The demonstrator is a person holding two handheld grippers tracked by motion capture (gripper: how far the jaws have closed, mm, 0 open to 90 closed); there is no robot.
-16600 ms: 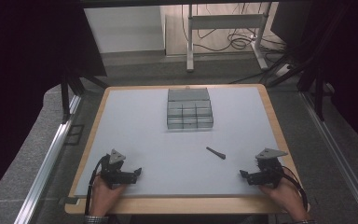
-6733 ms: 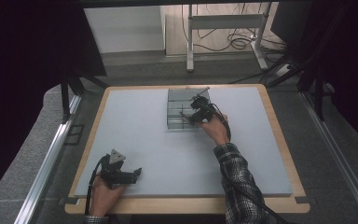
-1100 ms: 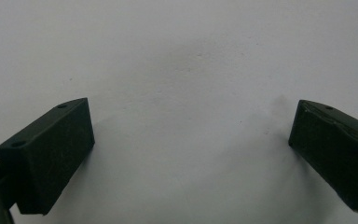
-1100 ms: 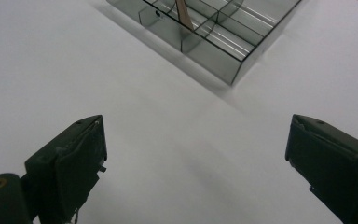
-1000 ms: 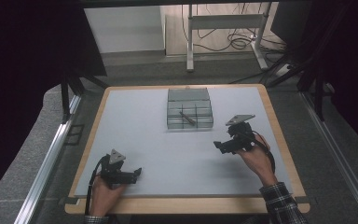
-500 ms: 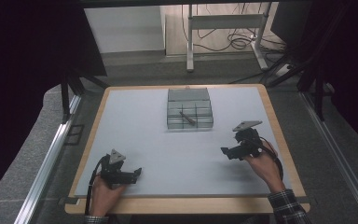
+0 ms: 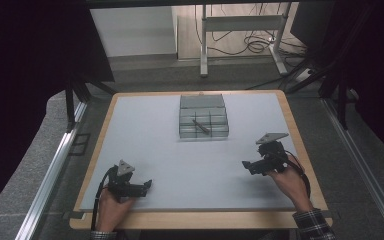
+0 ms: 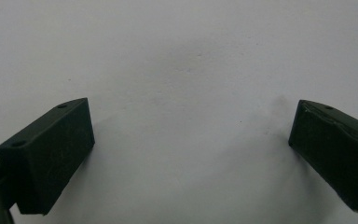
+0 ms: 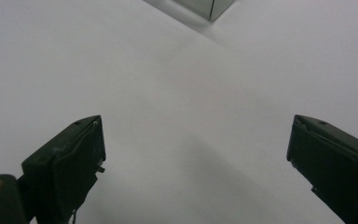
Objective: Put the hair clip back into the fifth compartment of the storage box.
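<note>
L gripper [image 7: 147,184] sits at abt 7 o'clock on the table [image 7: 145,130], jaws wide apart w/ nothing btwn them, just bare white surface. Tray [image 7: 203,116] is at 12 o'clock, w/ a dark pen [image 7: 201,125] lying tilted across its front compartments. R gripper [image 7: 245,165] is at abt 4 o'clock, well apart from the tray, jaws also spread wide & empty.

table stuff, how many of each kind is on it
tongs: 2, left and right, both open and empty
grey compartment tray: 1
dark pen-like stick lying in the tray: 1
total: 4
</note>
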